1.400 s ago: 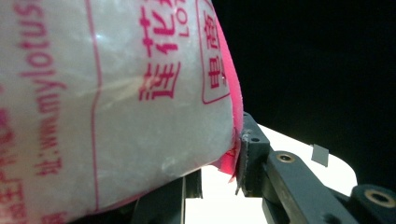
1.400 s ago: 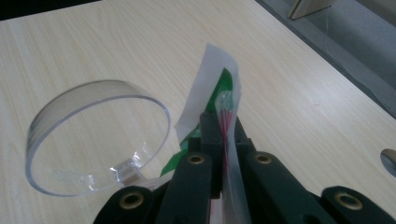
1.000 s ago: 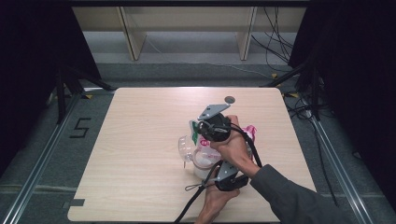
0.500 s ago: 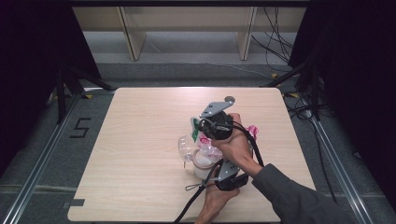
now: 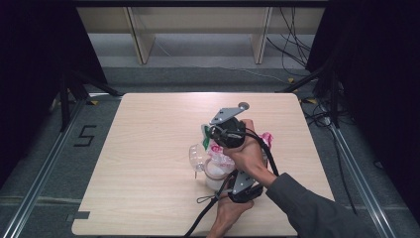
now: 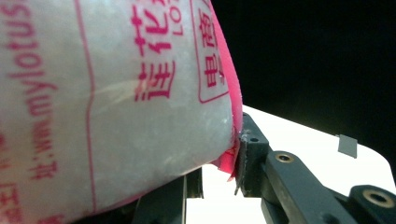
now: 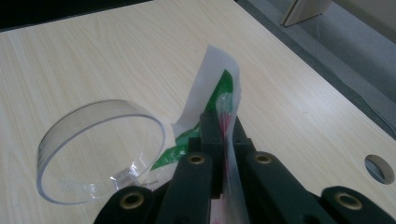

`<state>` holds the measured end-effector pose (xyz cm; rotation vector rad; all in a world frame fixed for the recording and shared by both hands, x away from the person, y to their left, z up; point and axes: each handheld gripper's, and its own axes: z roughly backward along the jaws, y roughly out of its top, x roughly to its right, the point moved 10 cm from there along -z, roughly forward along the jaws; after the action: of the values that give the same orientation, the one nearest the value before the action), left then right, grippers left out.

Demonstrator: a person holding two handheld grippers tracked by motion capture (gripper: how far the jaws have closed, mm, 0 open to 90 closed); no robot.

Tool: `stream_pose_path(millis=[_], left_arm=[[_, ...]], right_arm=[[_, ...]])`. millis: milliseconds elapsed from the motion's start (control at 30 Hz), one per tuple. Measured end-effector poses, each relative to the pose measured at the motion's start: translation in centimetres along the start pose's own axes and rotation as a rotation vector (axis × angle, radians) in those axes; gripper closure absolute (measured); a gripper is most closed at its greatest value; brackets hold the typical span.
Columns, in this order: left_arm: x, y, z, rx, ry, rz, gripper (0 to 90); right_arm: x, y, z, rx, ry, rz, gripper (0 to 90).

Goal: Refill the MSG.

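Clear plastic catches the light first: a round see-through measuring cup (image 5: 198, 156) lies on its side on the wooden table (image 5: 148, 148), just left of the bag. Beside it, the white bag (image 5: 218, 166) with pink print stands near the table's middle, partly hidden by the person's hands. Below it, the left gripper (image 5: 236, 182) clamps the bag's lower body; in the left gripper view the bag (image 6: 116, 102) bulges against one jaw, though the other is mostly covered. Further right, the right gripper (image 7: 219, 126) is pressed together on the bag's top edge (image 7: 222, 100), pinching its white and green film.
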<state>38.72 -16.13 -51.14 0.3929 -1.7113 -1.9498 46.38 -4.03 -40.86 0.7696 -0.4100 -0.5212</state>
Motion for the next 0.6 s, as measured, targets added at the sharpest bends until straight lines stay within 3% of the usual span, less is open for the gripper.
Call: stream_pose_path(millis=[33,67,200,300,333,433,567,600], left_arm=[[-0.02,0.07,-0.03,0.001,-0.001,-0.002,75.4],[-0.02,0.16,-0.06,0.003,-0.004,0.0,75.3],[0.13,0.63,-0.21,0.024,-0.016,0.021,75.4],[0.2,0.58,-0.33,0.027,-0.02,0.041,75.5],[0.42,0.55,-0.53,0.023,-0.062,0.017,75.5],[0.15,0.46,-0.49,0.018,-0.038,0.025,75.9],[0.18,0.59,-0.67,0.033,-0.047,0.028,76.0],[0.19,0.63,-0.64,0.033,-0.048,0.031,76.0]], right_arm=[[0.07,0.06,-0.03,0.003,0.001,0.013,90.0],[0.06,0.03,0.05,-0.001,-0.005,-0.008,90.0],[0.02,0.12,0.14,-0.018,-0.005,-0.012,90.0],[0.2,0.09,-0.15,-0.022,-0.02,0.022,90.0],[0.12,-0.08,-0.1,-0.04,-0.016,0.015,90.0],[-0.18,-0.22,-0.43,-0.044,-0.016,0.02,90.0],[-0.18,-0.24,-0.62,-0.054,-0.018,0.047,90.0],[-0.21,-0.17,-0.71,-0.043,-0.026,0.03,90.0]])
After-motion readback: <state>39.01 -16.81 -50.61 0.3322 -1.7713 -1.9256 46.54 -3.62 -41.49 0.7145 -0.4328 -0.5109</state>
